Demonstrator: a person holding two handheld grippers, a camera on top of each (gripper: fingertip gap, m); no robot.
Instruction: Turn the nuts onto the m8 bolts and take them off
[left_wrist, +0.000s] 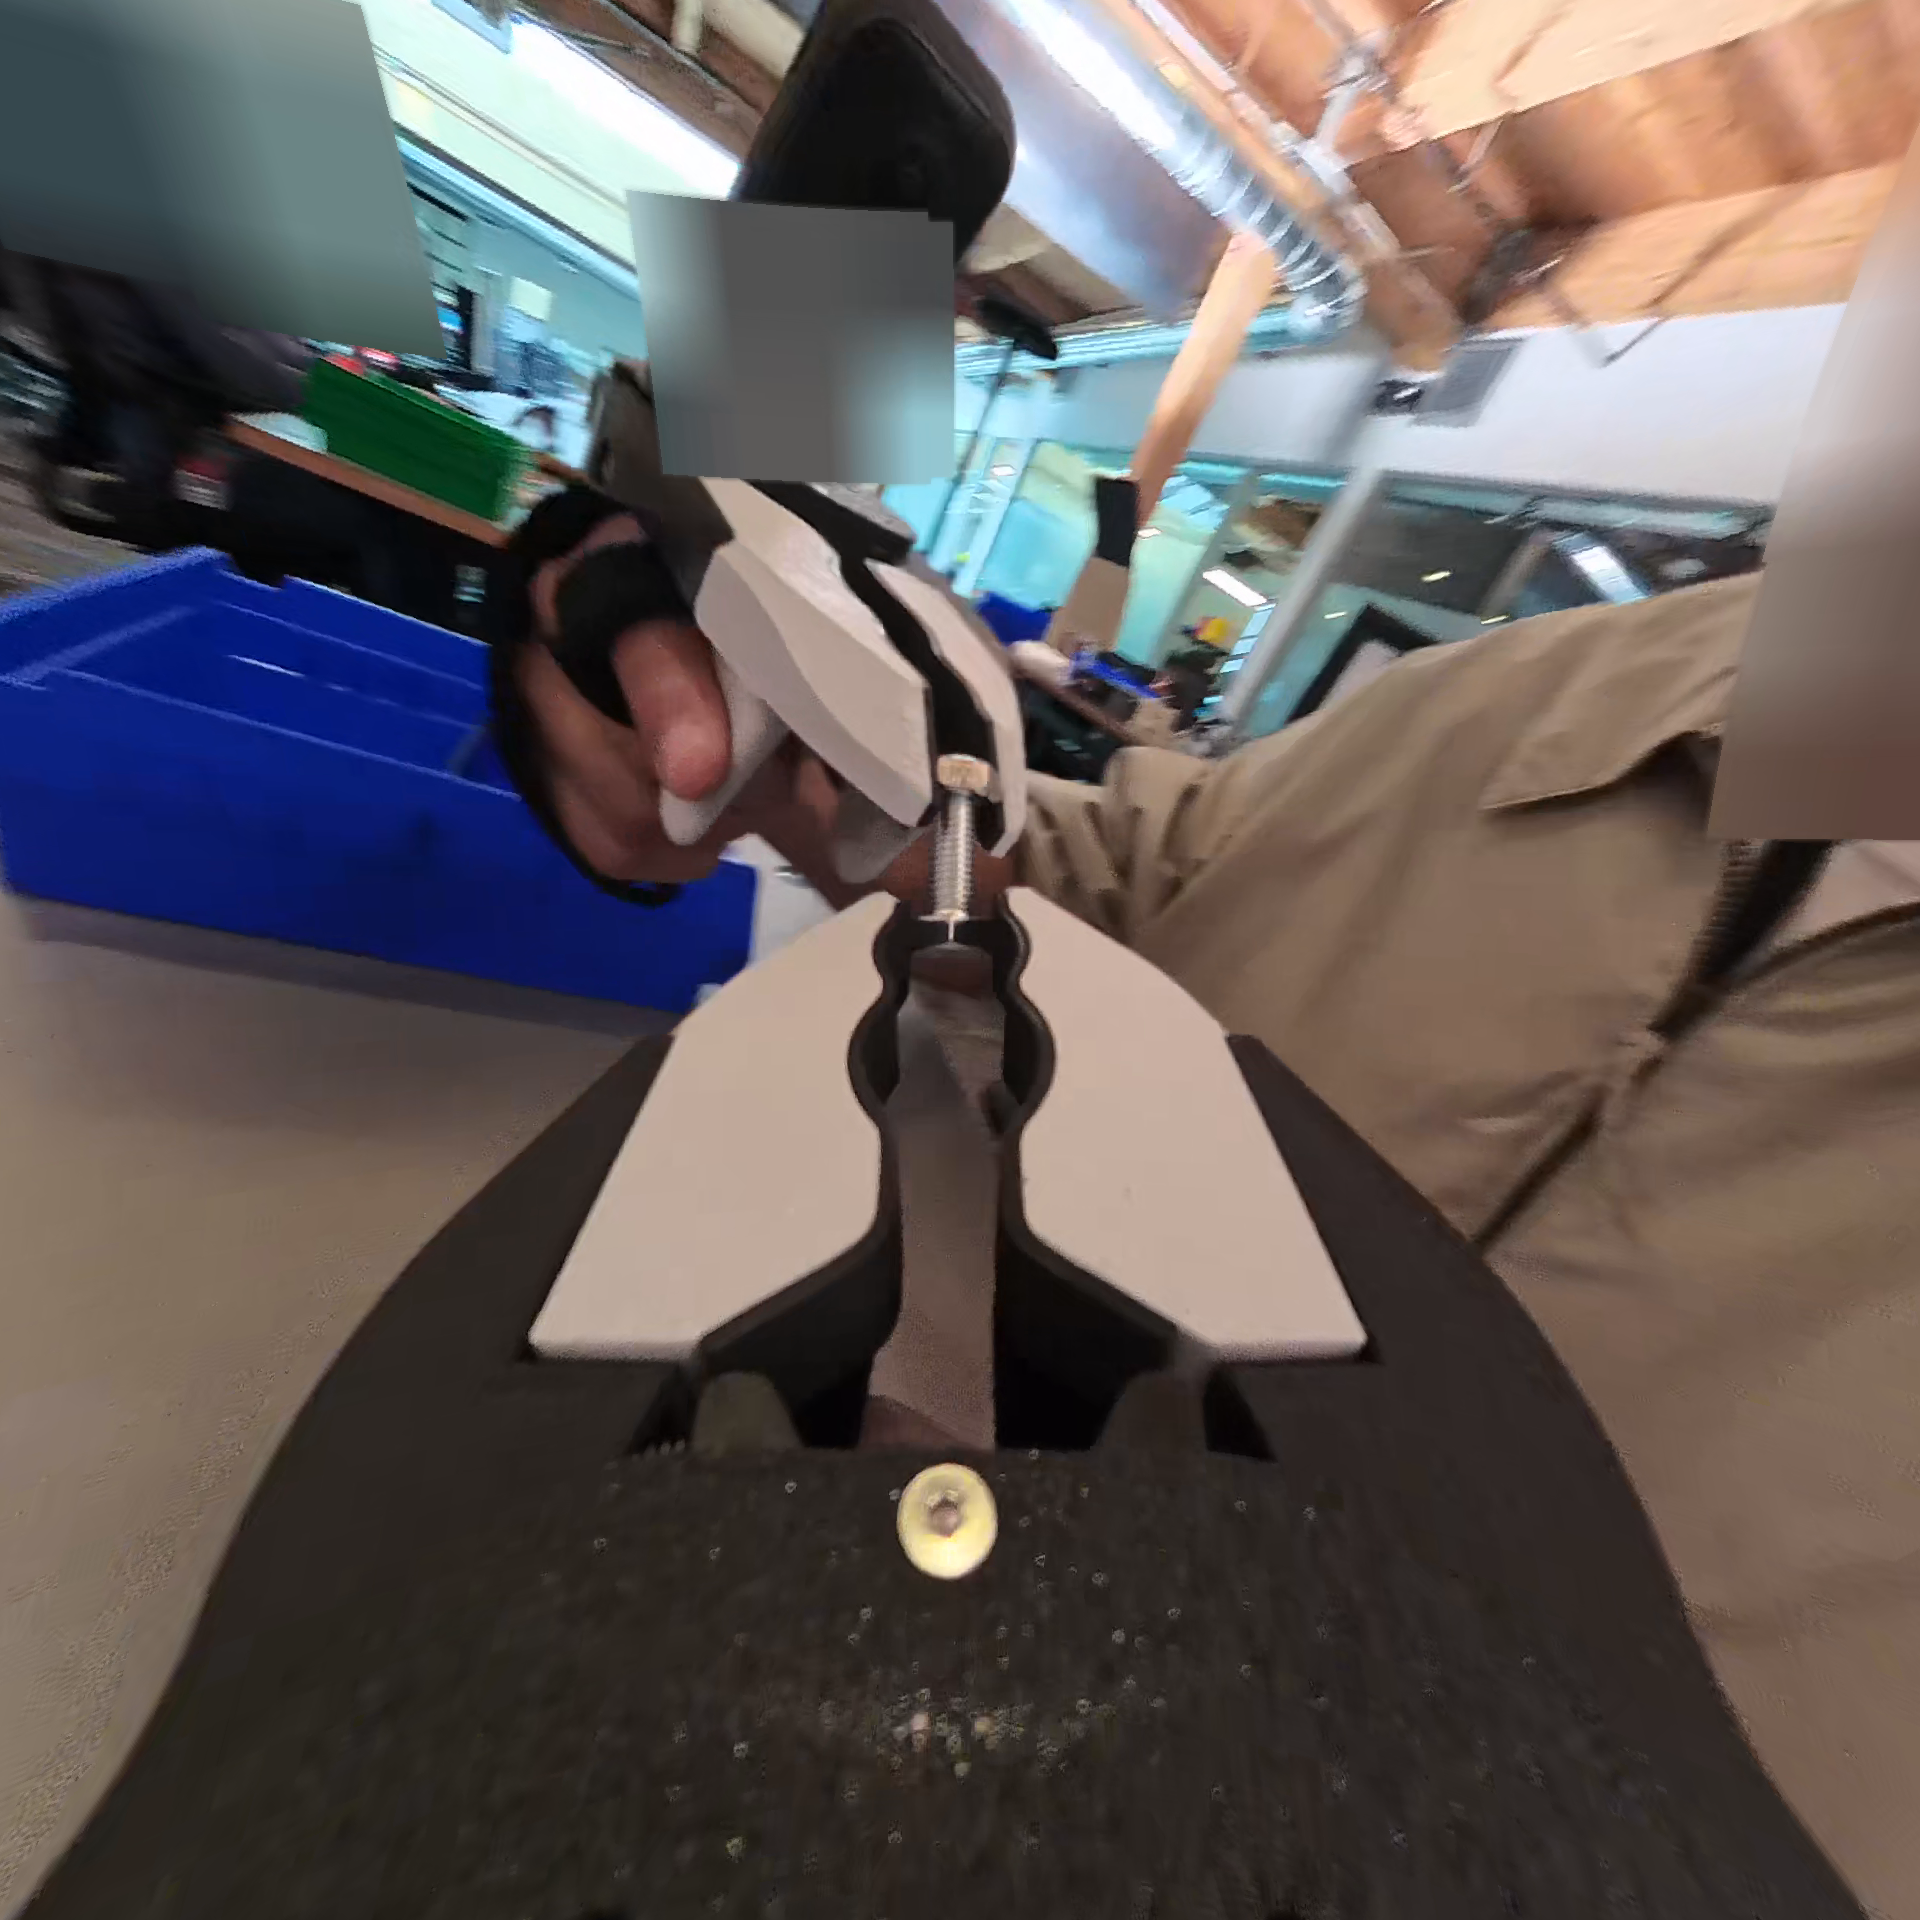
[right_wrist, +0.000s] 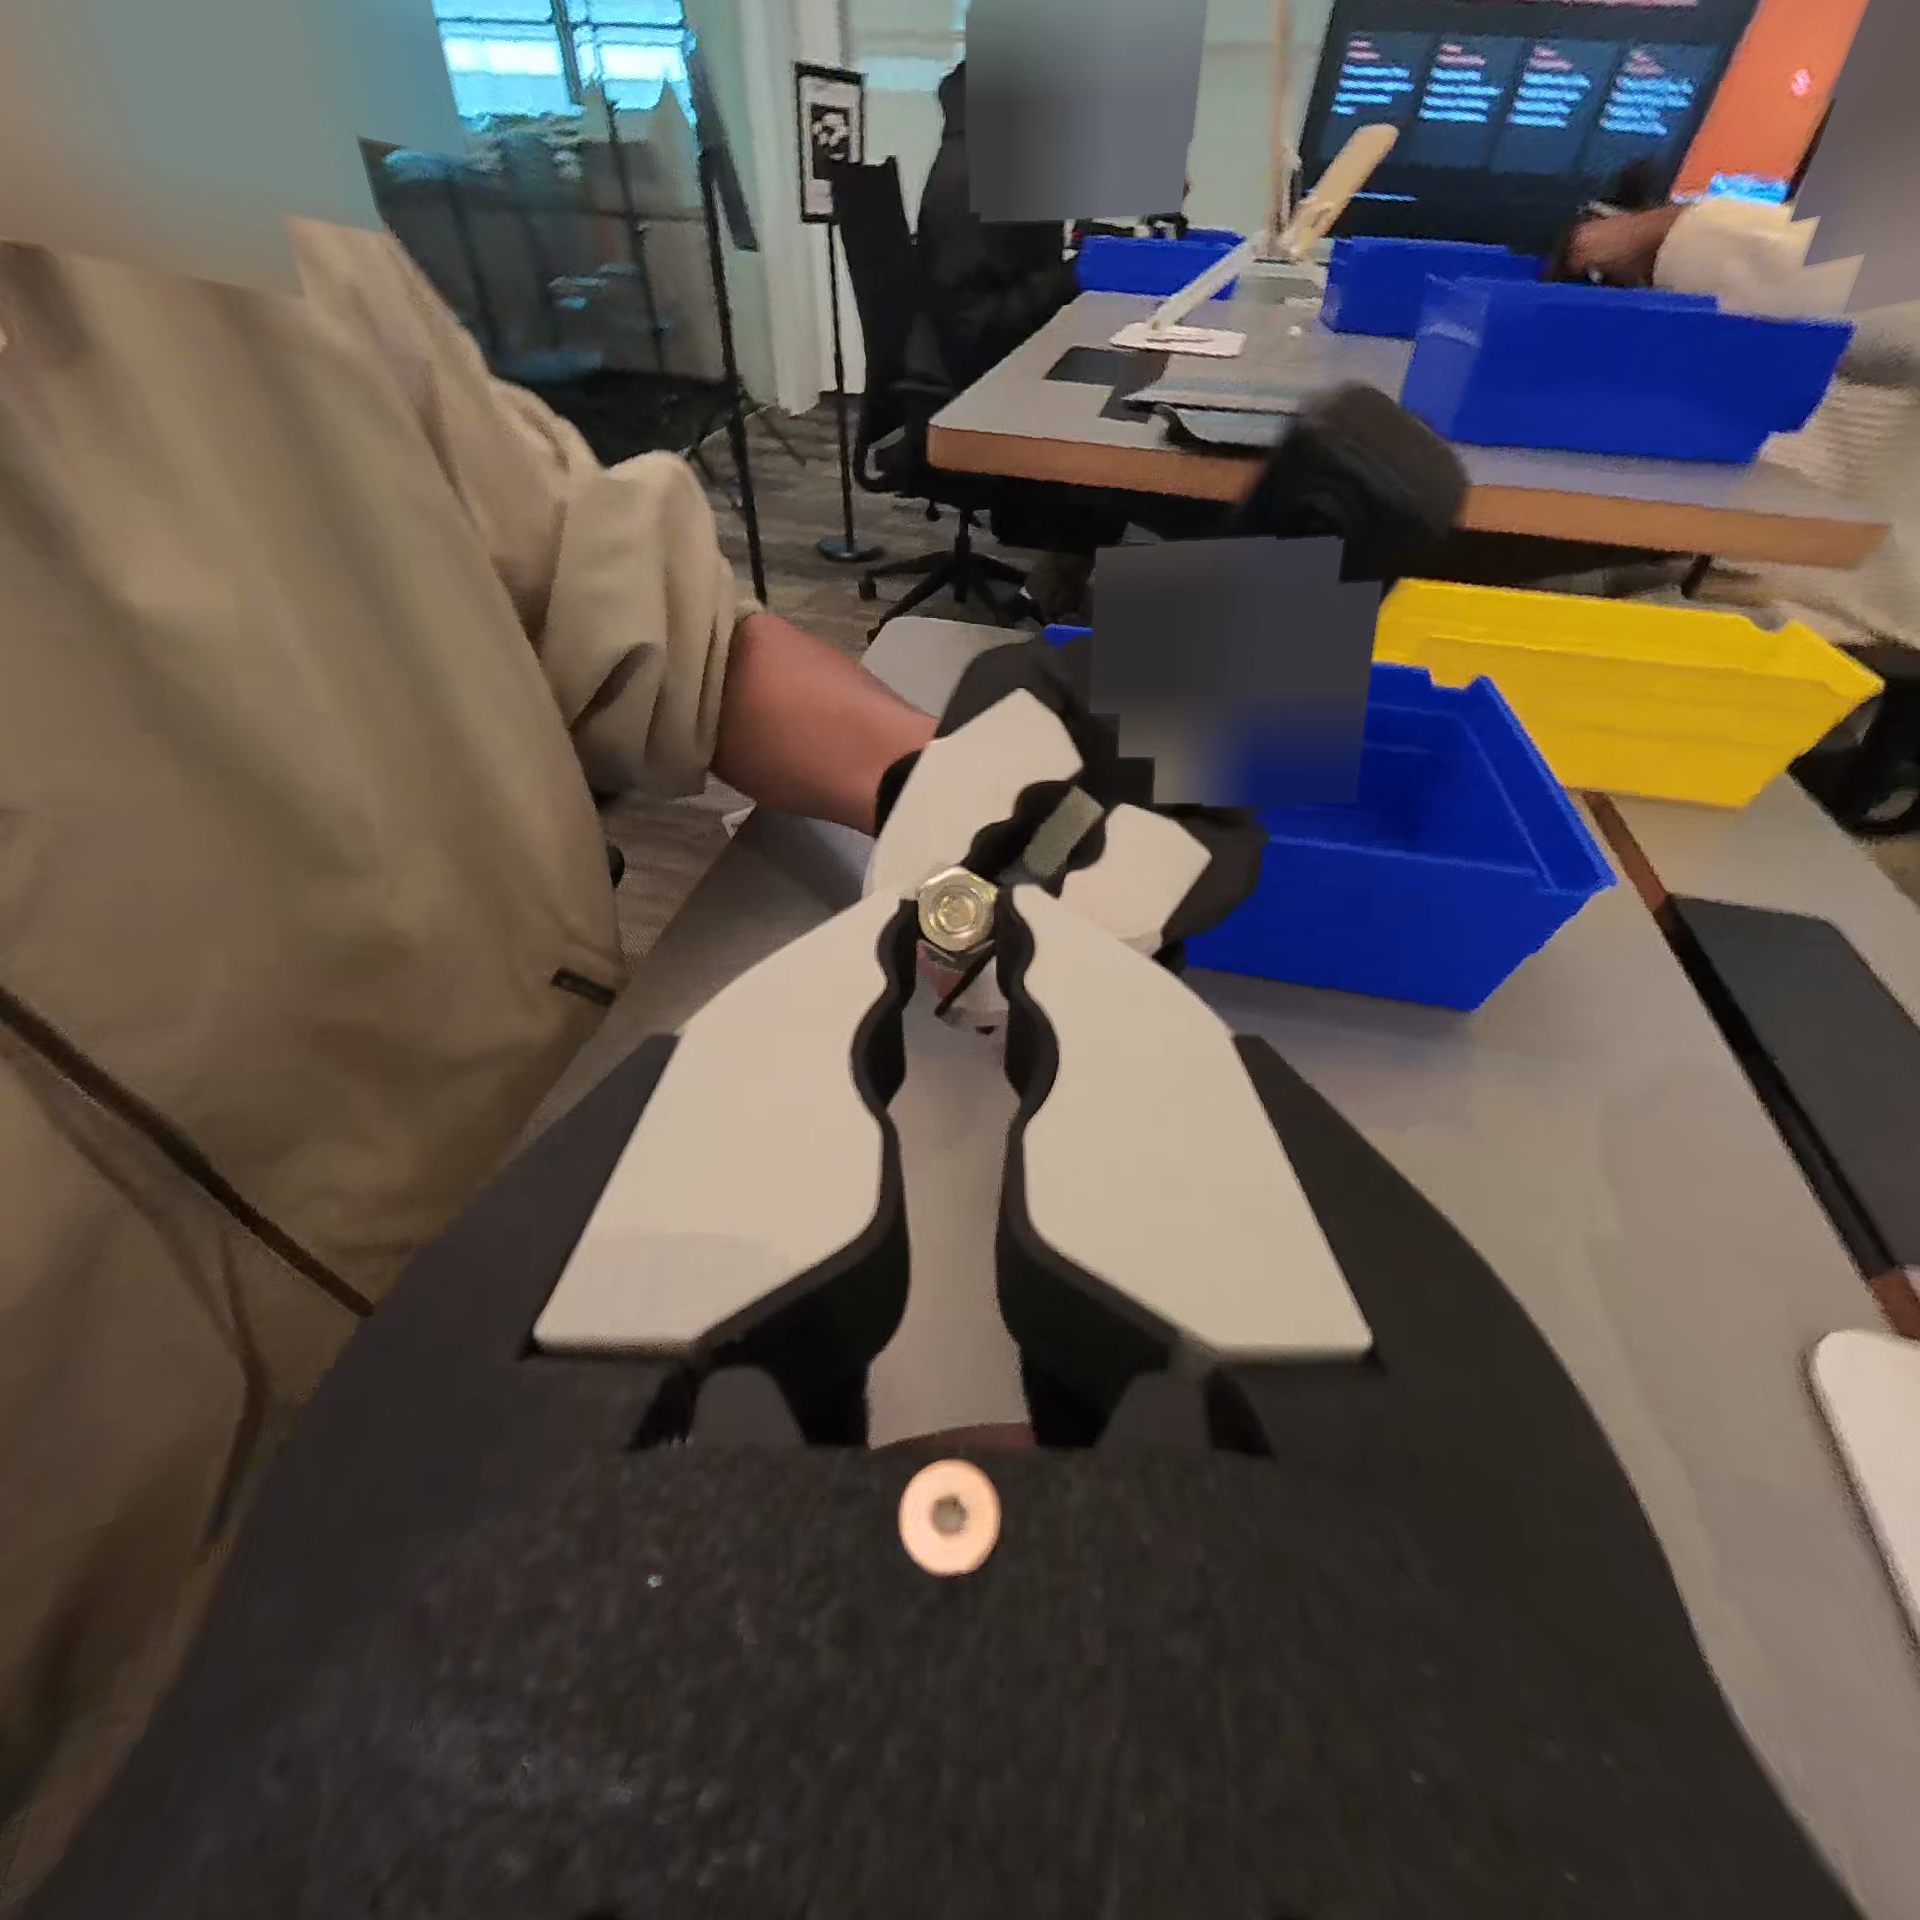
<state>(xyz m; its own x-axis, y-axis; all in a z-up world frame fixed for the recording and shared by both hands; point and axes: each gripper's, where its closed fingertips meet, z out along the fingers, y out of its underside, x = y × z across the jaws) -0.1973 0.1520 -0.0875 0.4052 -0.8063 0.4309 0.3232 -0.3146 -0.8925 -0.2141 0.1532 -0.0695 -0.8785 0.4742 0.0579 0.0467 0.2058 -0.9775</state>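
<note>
A silver M8 bolt (left_wrist: 954, 847) hangs between the two grippers above the grey table (left_wrist: 208, 1143). In the left wrist view my right gripper (left_wrist: 961, 790) comes in from the upper left and is shut on the bolt's hex head. My left gripper (left_wrist: 950, 935) is shut around the bolt's threaded lower end, where a small silver nut (left_wrist: 948, 923) barely shows between the tips. In the right wrist view my right gripper (right_wrist: 956, 930) holds the bolt head (right_wrist: 956, 906) face-on. The left gripper (right_wrist: 982, 868) sits just behind it, its tips partly hidden.
A blue bin (left_wrist: 312, 748) stands at the left on the table. In the right wrist view a blue bin (right_wrist: 1403, 894) stands just beyond the grippers, a yellow bin (right_wrist: 1621, 686) behind it and a black mat (right_wrist: 1808, 1049) at the right. The person's beige jacket (right_wrist: 260, 727) is close by. Only a small space, under 4 cm, lies between the two pairs of fingers.
</note>
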